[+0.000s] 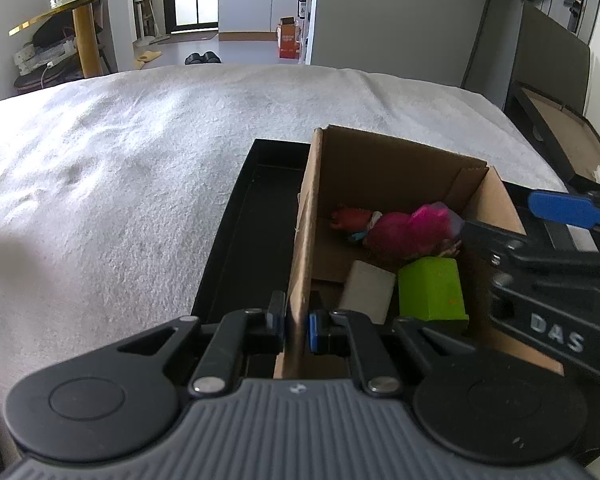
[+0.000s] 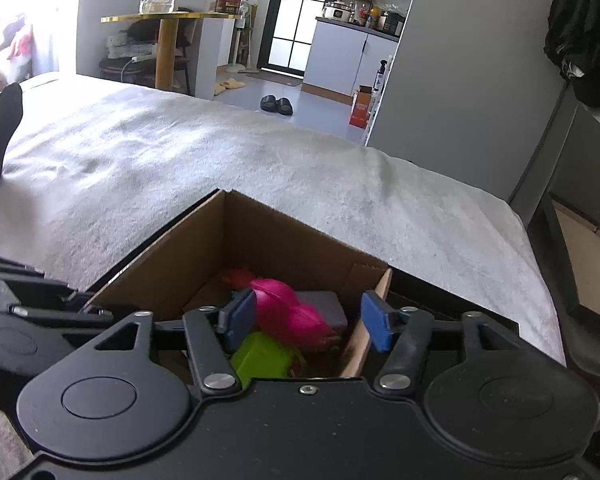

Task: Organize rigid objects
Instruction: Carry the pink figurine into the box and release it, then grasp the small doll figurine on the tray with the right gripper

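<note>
A brown cardboard box [image 1: 384,176] stands on a black tray [image 1: 256,208] on the bed. Inside lie a pink toy [image 1: 408,228], a green block [image 1: 432,288] and a grey block [image 1: 366,290]. My left gripper [image 1: 295,322] is shut on the box's left wall near its front corner. My right gripper [image 2: 304,322] is open, straddling the box's right wall [image 2: 364,336], one finger inside above the green block [image 2: 260,354] and pink toy [image 2: 288,312]. The right gripper also shows in the left wrist view [image 1: 540,224].
The bed is covered by a white blanket [image 1: 120,160]. A dark cardboard-lined box [image 1: 560,132] sits off the bed's right side. A black-socked foot [image 2: 0,128] rests on the blanket at the left. A gold-edged side table [image 2: 168,20] stands beyond the bed.
</note>
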A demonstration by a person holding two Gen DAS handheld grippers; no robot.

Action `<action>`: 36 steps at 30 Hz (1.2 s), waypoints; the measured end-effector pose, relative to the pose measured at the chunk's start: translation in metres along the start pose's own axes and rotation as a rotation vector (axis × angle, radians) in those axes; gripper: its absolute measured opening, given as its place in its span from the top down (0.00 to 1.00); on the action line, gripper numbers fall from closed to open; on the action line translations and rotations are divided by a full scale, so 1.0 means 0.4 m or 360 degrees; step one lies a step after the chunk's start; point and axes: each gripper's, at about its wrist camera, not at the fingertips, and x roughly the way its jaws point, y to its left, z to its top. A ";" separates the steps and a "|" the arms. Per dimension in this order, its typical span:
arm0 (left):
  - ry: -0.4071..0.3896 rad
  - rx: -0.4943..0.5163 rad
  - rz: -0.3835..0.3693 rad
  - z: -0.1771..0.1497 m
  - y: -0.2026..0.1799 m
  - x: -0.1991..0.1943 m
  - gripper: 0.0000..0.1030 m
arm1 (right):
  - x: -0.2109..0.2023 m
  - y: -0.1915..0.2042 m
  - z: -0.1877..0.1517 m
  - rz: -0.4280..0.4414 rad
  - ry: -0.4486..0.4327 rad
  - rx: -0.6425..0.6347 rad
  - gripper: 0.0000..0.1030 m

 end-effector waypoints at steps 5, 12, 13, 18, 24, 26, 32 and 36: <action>0.0025 0.0064 0.0072 0.005 -0.018 -0.006 0.86 | -0.039 -0.029 -0.011 -0.0033 -0.0025 0.0029 0.39; 0.0036 0.0102 0.0122 0.015 -0.043 -0.023 0.70 | -0.074 -0.085 -0.034 -0.0050 -0.0040 0.0133 0.34; 0.0033 0.0131 0.0127 0.015 -0.050 -0.026 0.60 | -0.079 -0.093 -0.038 -0.0051 -0.0039 0.0145 0.33; 0.0036 0.0194 0.0182 0.020 -0.075 -0.034 0.50 | -0.098 -0.123 -0.056 -0.0066 -0.0045 0.0204 0.29; 0.0011 0.0295 0.0228 0.029 -0.112 -0.047 0.38 | -0.107 -0.157 -0.083 -0.0094 -0.0041 0.0272 0.23; 0.0013 0.0314 0.0243 0.031 -0.119 -0.047 0.36 | -0.109 -0.168 -0.092 -0.0095 -0.0040 0.0298 0.20; 0.0030 0.0395 0.0298 0.030 -0.146 -0.043 0.34 | -0.103 -0.205 -0.123 -0.0103 -0.0025 0.0381 0.19; 0.0032 0.0449 0.0330 0.026 -0.164 -0.041 0.32 | -0.096 -0.229 -0.145 -0.0106 -0.0016 0.0430 0.18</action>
